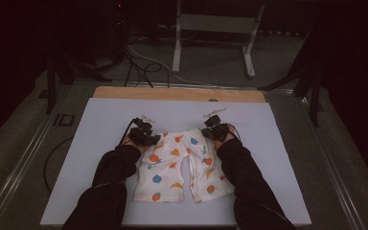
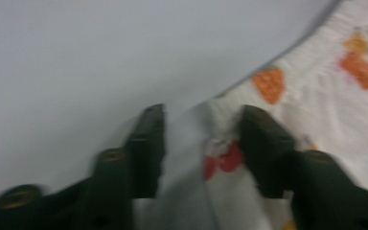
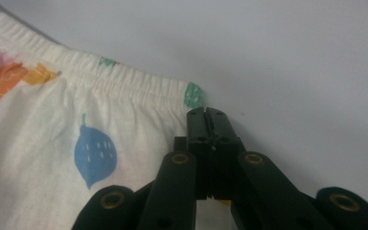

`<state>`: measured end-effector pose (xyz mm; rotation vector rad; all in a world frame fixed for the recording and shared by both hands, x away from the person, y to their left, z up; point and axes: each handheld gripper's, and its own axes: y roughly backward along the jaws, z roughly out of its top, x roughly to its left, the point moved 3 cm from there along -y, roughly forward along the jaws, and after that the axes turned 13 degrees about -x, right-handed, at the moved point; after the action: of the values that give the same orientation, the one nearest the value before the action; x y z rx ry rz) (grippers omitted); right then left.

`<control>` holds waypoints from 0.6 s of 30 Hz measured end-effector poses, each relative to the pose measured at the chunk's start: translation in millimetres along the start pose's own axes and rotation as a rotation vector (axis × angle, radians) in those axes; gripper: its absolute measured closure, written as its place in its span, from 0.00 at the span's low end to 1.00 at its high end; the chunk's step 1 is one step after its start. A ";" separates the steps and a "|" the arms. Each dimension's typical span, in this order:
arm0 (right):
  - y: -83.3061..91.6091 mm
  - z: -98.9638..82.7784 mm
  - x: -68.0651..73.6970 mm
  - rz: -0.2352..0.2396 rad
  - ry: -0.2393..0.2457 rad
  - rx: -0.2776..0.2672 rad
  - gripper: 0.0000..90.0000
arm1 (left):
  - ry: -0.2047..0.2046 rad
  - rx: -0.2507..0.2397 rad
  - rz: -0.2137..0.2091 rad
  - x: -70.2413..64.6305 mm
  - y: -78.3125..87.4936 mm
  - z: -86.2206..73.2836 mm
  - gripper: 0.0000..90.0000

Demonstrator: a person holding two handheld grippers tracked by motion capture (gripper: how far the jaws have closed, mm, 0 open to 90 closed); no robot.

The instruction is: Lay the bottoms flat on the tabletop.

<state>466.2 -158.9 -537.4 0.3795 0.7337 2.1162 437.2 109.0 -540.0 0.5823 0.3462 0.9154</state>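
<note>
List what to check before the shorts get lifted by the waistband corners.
1. Left claw closed on the shorts: not ok. Its jaws stand apart, with a waistband corner between them.
2. Right claw closed: ok. Its jaws are together at the other corner.
3. Right claw has fabric caught: cannot tell.
4. Shorts lying flat on the white board: ok, legs pointing toward the person.
5. Both claws at the ends of the waistband: ok.
</note>
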 end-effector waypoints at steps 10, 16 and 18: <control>4.7 1.3 -1.4 0.003 -0.018 -0.025 1.00 | -0.038 -0.017 -0.018 -1.2 1.6 7.2 0.97; 10.3 9.4 -3.6 -0.032 0.000 -0.077 1.00 | -0.052 -0.044 -0.010 5.1 4.8 24.0 0.97; 11.6 11.8 -4.1 -0.041 0.007 -0.079 1.00 | -0.057 -0.049 -0.015 6.6 4.3 31.1 0.97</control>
<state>467.4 -163.3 -520.9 0.3119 0.6549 2.1011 454.2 106.4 -512.9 0.5589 0.2763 0.8892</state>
